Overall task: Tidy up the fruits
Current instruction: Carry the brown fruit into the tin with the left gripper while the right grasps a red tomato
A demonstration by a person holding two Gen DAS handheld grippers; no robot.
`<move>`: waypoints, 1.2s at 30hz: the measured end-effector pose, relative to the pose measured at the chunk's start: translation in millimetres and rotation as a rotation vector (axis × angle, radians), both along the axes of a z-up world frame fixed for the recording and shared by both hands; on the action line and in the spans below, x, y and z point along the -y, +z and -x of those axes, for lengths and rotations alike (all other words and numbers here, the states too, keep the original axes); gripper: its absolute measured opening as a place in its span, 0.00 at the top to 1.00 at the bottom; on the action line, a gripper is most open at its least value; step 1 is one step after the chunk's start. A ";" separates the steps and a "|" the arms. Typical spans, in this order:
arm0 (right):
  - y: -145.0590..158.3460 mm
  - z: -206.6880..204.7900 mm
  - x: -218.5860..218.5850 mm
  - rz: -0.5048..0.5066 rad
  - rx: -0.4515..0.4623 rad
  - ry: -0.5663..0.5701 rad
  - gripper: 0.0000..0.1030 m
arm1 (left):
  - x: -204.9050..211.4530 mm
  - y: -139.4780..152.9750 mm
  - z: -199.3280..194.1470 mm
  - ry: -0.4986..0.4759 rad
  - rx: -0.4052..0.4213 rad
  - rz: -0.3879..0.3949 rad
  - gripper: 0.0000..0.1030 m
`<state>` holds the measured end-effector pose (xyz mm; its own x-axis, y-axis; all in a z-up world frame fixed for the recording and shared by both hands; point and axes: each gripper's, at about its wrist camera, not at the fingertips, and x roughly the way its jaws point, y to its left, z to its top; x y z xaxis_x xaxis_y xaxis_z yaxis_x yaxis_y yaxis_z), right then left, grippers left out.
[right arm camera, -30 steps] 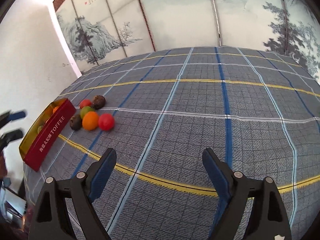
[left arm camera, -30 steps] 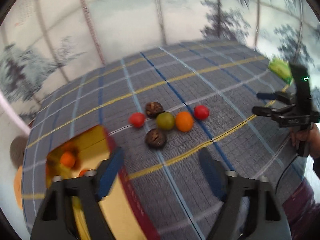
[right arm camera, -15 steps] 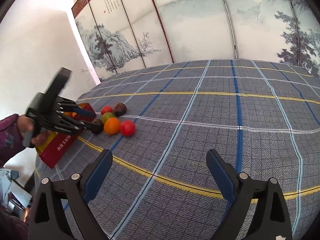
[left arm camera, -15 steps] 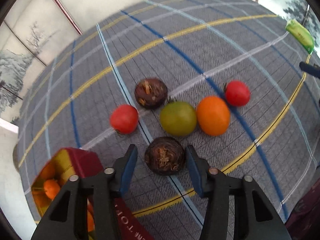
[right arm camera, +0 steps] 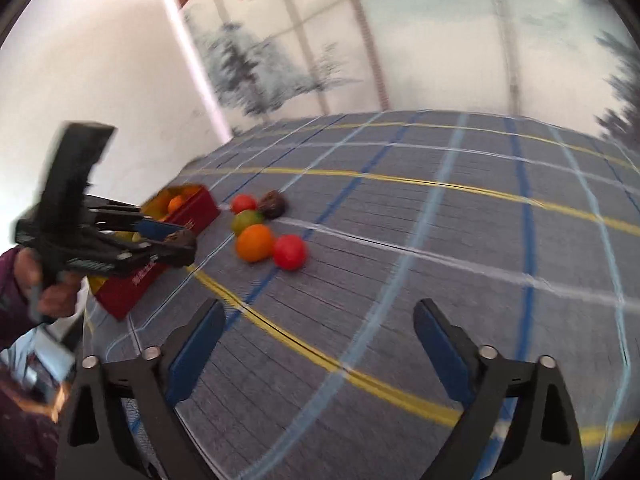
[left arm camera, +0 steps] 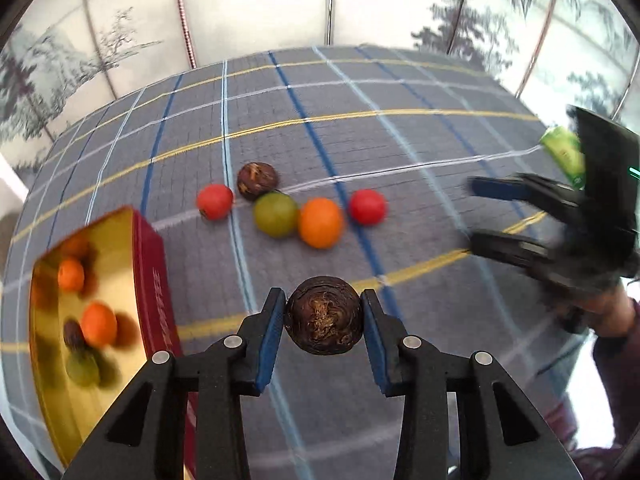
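The left gripper has its jaws clamped on a dark brown, rough-skinned round fruit, one blue pad on each flank at its widest girth; they have just been closing onto it. The fruit sits squarely between the pads and looks lifted clear of the tabletop, though blur makes that hard to confirm. It looks firm and light, with a coarse, fibrous skin that should give the pads good bite. Being round, it could roll out if the grip strays off the midline, so holding across the widest part seems right.

Just left of these jaws and a little below lies the red tin box with a gold lining, open, with a few orange, green and dark fruits already inside. Ahead of the jaws, well apart, a loose cluster rests on the grey plaid tabletop: a second dark brown fruit, a red tomato beside it, a green tomato touching an orange fruit, and another red tomato. The smooth-skinned ones look softer and more slippery, and probably want a gentler squeeze.

The right gripper hovers over bare cloth with its jaws wide apart and nothing between them; they have just been narrowing slightly. The cluster lies ahead and to its left.
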<state>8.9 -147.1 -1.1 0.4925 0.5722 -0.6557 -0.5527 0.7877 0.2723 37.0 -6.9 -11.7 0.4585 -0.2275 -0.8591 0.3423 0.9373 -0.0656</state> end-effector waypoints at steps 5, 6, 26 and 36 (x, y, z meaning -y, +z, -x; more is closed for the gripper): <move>-9.4 -27.6 -38.4 0.089 -0.010 0.105 0.37 | -5.1 12.1 26.9 0.055 0.005 0.056 0.62; -11.2 -31.9 -43.8 0.096 -0.014 0.119 0.37 | -6.6 13.4 30.5 0.067 0.008 0.055 0.62; -25.0 -31.0 -34.4 0.125 -0.080 0.005 0.72 | -90.1 29.6 69.8 0.302 0.098 0.049 0.61; -24.2 -22.8 -8.1 0.116 -0.102 -0.109 0.72 | -150.2 1.5 69.8 0.422 0.118 -0.022 0.61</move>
<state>31.7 -139.0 -25.3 0.4754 0.4367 -0.7637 -0.4364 0.8708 0.2263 -32.8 143.3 -10.3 0.6022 0.0186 -0.7981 -0.0669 0.9974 -0.0272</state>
